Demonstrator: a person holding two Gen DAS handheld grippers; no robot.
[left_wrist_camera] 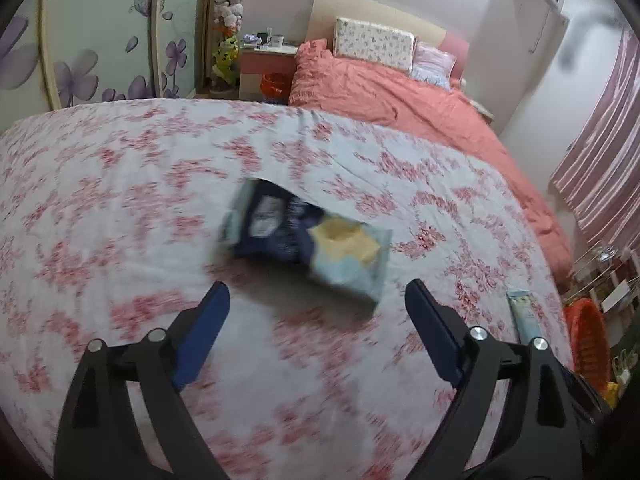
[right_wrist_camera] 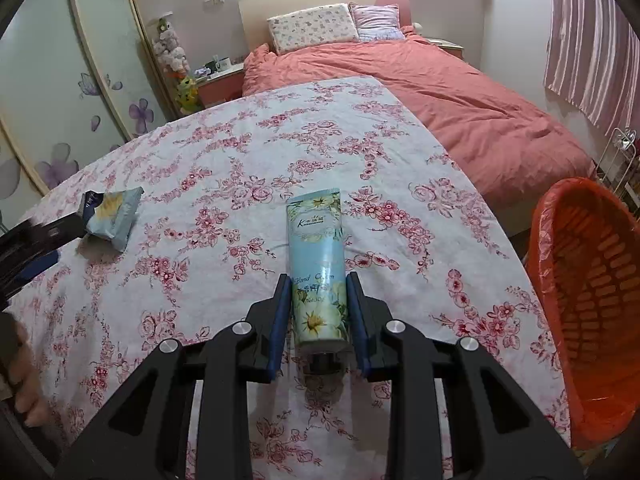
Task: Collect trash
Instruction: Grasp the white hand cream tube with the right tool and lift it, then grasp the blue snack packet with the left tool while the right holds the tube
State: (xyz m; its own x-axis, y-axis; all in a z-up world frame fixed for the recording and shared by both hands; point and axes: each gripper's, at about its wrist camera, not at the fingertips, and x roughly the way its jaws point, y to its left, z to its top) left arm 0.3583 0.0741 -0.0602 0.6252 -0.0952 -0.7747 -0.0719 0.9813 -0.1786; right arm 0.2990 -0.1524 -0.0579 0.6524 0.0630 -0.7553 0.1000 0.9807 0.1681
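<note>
Floral cloth, white with red-pink blossoms [right_wrist_camera: 224, 152], covers the table, and everything here is placed from it. On the cloth, towards its near middle, lies a pale blue hand cream tube [right_wrist_camera: 318, 268], printed with white daisies and the words "Hand Cream", its flat crimped end pointing away towards the bed. The right gripper [right_wrist_camera: 319, 286] has its blue-padded jaws pressed against both sides of the tube's lower half, clamped on it. Whether the tube is lifted off the cloth cannot be told.

Over on the cloth's left side sits a crumpled snack packet [right_wrist_camera: 112, 212], dark blue and light blue with a yellow picture. The left gripper [left_wrist_camera: 318, 294] hovers just short of this packet [left_wrist_camera: 306, 238], its jaws spread wide apart and nothing between them; that view is blurred. The tube [left_wrist_camera: 524, 314] shows there at the cloth's right edge.

Beside the cloth's right edge stands an orange slatted waste basket [right_wrist_camera: 592, 304], lined with a thin plastic bag. Beyond the cloth's far edge is a bed with a salmon duvet [right_wrist_camera: 440, 92] and two pillows.
</note>
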